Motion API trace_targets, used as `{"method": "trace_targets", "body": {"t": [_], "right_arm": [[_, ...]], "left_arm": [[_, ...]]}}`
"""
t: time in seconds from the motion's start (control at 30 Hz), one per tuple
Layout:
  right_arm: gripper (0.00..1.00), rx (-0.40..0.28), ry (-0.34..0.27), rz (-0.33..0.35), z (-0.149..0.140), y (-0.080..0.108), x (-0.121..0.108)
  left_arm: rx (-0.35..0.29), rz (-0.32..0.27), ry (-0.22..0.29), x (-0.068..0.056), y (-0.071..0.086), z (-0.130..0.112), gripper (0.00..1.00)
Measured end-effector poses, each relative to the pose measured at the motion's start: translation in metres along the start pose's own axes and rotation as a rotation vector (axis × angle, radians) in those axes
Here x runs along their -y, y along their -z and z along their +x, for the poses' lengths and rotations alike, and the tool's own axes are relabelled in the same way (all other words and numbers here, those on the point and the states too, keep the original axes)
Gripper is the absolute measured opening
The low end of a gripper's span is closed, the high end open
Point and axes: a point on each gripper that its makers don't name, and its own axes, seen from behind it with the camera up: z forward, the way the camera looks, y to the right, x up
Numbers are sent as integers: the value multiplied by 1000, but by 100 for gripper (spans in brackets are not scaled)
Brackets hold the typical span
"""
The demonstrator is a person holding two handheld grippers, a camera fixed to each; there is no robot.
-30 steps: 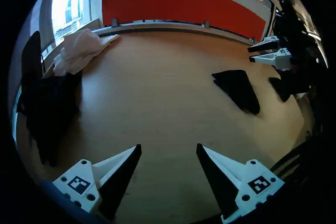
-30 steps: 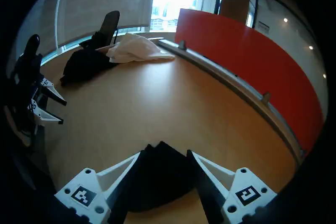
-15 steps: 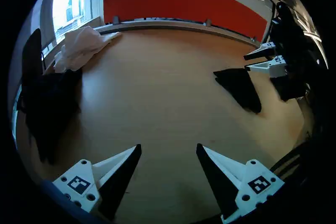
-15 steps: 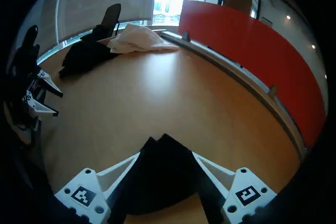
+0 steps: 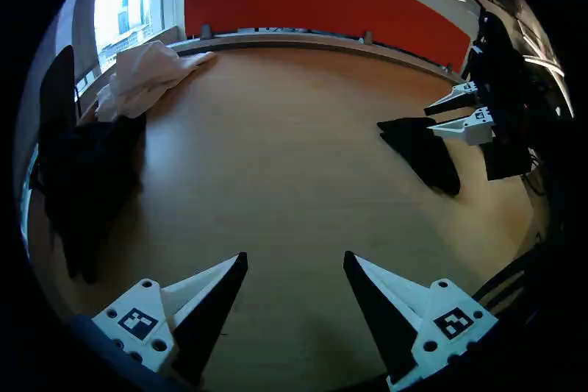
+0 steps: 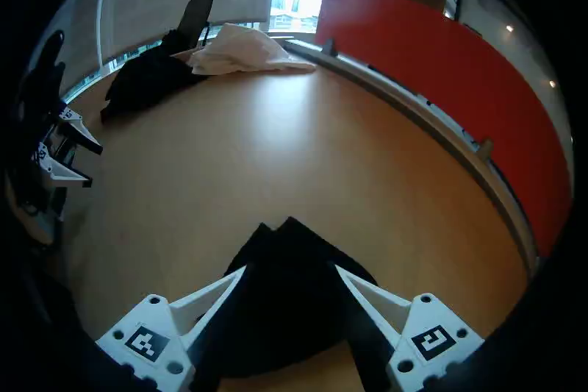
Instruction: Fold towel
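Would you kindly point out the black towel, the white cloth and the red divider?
black towel [image 6: 288, 289]: right gripper view, centre of the folded cloth.
white cloth [image 5: 143, 76]: left gripper view, middle of the heap.
red divider [image 5: 331, 2]: left gripper view, centre of its panel.

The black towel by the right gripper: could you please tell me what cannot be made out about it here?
Right gripper view: the black towel is cut off at the bottom; the right gripper covers its sides.
Left gripper view: that gripper hides its far corner.
Both views: too dark to show fold layers.
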Motion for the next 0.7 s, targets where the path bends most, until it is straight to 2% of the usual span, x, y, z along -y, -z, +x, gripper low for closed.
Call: {"method": "trace_targets", "body": {"t": [0.1,0.3,0.43,0.7], "right_arm": [[71,5,5,0,-1,-1,0],[52,17,13,5,-5,-3,2],[47,21,15,5,-7,-4,3],[23,25,20,2,-8,-4,3]], "left_arm": [[1,0,-1,0,-1,0,98],[1,1,0,1,-1,0,98],[2,1,-1,1,-2,0,97],[2,5,-1,3,-1,-1,97]]}}
